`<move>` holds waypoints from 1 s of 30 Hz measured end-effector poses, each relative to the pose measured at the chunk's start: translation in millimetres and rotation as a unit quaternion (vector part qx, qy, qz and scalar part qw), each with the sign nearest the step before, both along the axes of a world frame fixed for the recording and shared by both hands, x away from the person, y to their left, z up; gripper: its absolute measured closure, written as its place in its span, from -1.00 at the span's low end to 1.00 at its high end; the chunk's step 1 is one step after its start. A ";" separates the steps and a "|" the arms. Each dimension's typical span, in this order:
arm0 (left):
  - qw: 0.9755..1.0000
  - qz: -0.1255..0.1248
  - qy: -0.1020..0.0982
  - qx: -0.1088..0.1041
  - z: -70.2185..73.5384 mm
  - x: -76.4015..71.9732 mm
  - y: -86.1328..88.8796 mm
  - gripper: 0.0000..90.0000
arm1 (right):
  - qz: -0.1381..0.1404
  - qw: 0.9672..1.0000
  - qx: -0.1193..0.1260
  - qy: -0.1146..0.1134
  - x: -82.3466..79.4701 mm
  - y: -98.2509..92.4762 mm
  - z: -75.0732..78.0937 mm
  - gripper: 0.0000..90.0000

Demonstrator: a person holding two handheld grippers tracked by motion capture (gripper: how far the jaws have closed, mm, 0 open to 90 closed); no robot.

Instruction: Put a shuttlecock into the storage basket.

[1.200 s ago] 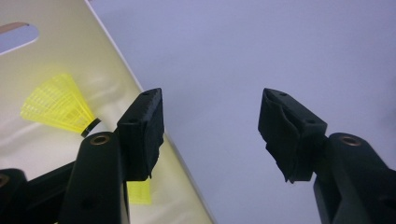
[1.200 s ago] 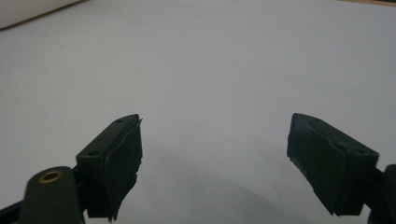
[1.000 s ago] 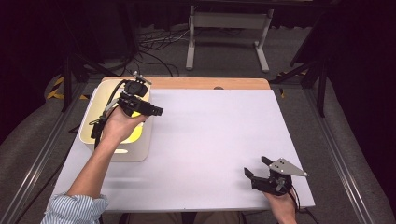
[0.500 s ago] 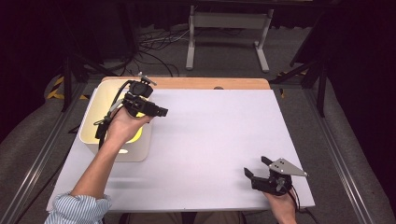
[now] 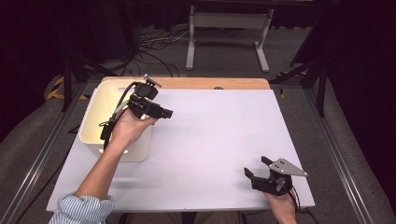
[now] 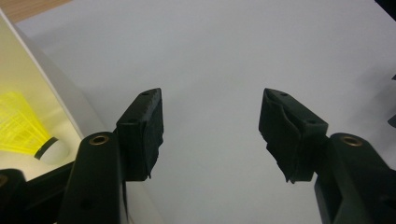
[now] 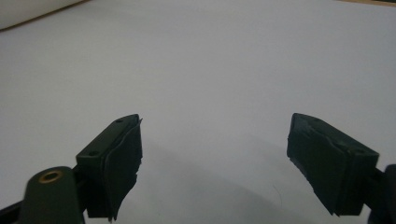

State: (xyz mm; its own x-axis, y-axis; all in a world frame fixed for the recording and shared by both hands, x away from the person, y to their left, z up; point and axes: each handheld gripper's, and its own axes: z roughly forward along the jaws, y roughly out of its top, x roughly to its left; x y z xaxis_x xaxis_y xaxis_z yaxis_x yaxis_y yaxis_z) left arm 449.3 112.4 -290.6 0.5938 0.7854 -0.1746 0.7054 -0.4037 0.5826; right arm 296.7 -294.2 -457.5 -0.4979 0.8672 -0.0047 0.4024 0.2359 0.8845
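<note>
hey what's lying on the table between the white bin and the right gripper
Nothing. In the high view the stretch of white table between the white bin and the right gripper is bare. The right gripper view shows bare tabletop beyond its open jaws too.

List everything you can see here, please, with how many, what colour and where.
Shuttlecock: one, yellow with a white base, inside the box.
Box: one, cream-white, open top, left side of the table.
Table: one, white top with a wooden strip along the far edge.
Metal stand: one, light grey, on the floor beyond the table.
Cables: several, black, on the floor behind the table.
Left gripper: black, open, nothing between the jaws, at the box's right rim.
Right gripper: black, open, near right corner.
</note>
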 end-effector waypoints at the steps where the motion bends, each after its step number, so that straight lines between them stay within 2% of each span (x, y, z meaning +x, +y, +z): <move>1: 1.000 -0.003 -0.001 0.001 -0.4 0.4 -0.1 -0.10 | 0.000 1.000 0.000 0.000 0.0 0.0 0.0 -0.59; 9: 1.000 -0.007 0.005 0.004 -2.8 -1.1 -5.3 -0.10 | 0.000 1.000 0.000 0.000 0.0 0.1 0.0 -0.59; 16: 1.000 -0.014 0.002 0.005 -5.0 -3.8 -11.3 -0.10 | 0.000 1.000 0.000 0.001 -0.2 0.1 0.0 -0.59; 30: 1.000 -0.025 0.010 0.002 -16.1 -9.9 -19.5 -0.11 | 0.000 1.000 0.000 0.002 -0.1 0.3 0.0 -0.59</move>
State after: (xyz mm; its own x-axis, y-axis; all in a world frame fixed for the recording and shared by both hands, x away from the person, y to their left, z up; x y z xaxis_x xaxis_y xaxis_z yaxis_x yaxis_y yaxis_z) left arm 439.4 92.8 -306.7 0.6294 0.7551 -0.1836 0.6955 -0.4420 0.5664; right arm 296.6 -293.9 -457.5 -0.4978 0.8673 -0.0027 0.4056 0.2355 0.8832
